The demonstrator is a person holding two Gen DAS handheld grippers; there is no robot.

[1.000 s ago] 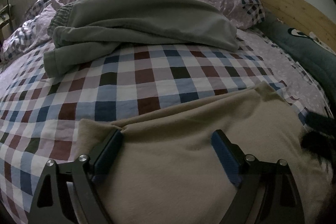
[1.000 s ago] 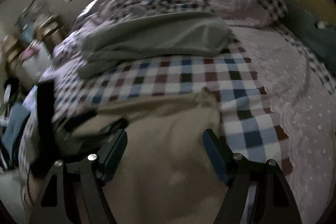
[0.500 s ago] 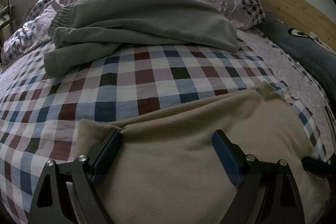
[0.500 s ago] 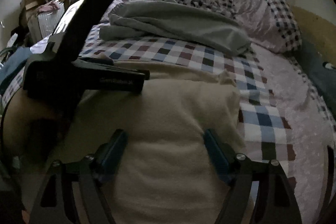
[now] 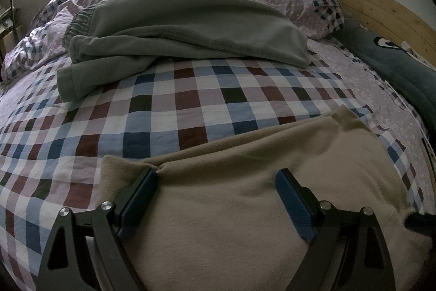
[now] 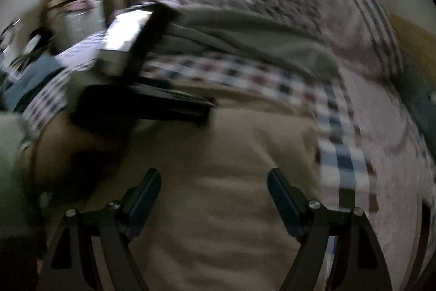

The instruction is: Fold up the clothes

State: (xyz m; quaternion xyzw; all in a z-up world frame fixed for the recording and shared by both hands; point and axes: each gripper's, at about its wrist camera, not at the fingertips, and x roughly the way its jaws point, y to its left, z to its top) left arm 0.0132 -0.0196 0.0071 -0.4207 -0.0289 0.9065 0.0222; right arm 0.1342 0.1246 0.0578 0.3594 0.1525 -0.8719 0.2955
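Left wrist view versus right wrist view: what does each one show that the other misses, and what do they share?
Only the left wrist view shows the wooden headboard sharply. Only the right wrist view shows the left gripper's body from outside and cluttered boxes by the wall, all blurred. Both show the beige garment under open jaws, the grey-green garment behind it, and the checked bedspread.
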